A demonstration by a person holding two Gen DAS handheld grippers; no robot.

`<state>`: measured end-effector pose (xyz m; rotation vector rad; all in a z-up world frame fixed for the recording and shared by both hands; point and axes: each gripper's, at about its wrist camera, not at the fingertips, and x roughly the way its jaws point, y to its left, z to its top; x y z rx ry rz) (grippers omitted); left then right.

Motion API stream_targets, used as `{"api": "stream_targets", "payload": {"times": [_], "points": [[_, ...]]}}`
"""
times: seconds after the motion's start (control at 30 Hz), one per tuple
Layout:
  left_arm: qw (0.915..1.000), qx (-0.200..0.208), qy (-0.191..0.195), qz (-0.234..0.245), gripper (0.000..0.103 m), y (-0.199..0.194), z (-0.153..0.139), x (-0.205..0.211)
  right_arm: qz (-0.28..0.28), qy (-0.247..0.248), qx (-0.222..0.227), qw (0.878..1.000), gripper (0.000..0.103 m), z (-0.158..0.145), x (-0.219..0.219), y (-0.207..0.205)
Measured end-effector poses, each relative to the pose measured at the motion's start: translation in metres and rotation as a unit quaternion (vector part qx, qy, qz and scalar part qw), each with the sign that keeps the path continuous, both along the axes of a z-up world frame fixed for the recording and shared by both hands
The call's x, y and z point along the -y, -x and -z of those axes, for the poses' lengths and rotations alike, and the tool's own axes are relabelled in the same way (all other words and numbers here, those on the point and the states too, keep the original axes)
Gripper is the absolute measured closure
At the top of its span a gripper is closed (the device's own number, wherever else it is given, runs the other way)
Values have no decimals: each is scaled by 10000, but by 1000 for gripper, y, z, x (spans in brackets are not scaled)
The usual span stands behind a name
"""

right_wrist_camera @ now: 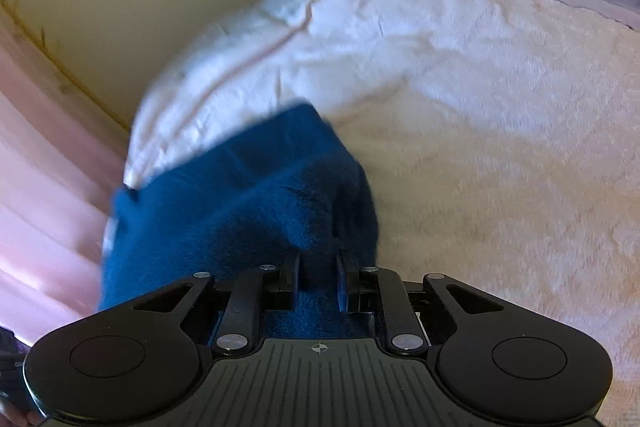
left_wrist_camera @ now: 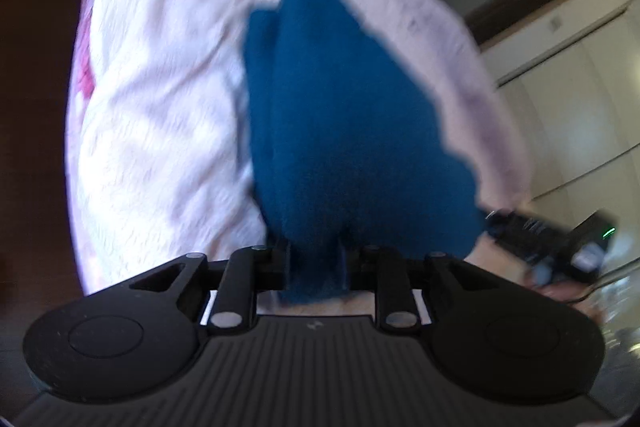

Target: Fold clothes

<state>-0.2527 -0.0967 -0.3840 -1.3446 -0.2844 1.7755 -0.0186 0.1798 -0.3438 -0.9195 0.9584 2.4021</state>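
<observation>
Both the left tool (left_wrist_camera: 314,263) and the right tool (right_wrist_camera: 318,277) pinched the fuzzy dark blue cloth (left_wrist_camera: 344,131) above the soft pink-white bed blanket (right_wrist_camera: 480,147), seemingly mid-fold, so the edges probably needed to meet evenly next.

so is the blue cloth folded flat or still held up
Held up, bunched: both the left gripper and right gripper pinch the blue cloth over the pink blanket.
</observation>
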Motion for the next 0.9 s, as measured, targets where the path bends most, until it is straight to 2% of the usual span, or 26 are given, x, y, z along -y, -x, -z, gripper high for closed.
{"api": "stream_targets", "payload": {"times": [0.13,0.3,0.43,0.57,0.73,0.8,0.9], "points": [[9989,-235,388,-114,76,-7,-25,-9,-54,-399,130,9991,75,-20,14,0],[9938,-725,837,-98,80,-18,-73,-16,-36,-1212,454,9916,72,-55,37,-2],[9870,-1106,1161,-87,80,-32,-101,-24,-73,-1522,478,9872,72,-71,55,-3],[9882,-1306,793,119,80,-42,-118,-41,-336,-1664,437,9845,72,-64,63,6],[9834,-1623,450,673,84,-52,-105,-81,-631,-1825,349,9805,72,-55,71,17],[9790,-1740,604,878,87,-55,-90,-100,-810,-1922,290,9776,72,-47,72,22],[9695,-2043,982,934,85,-55,-66,-118,-1040,-2098,359,9715,72,-28,73,31]]}}
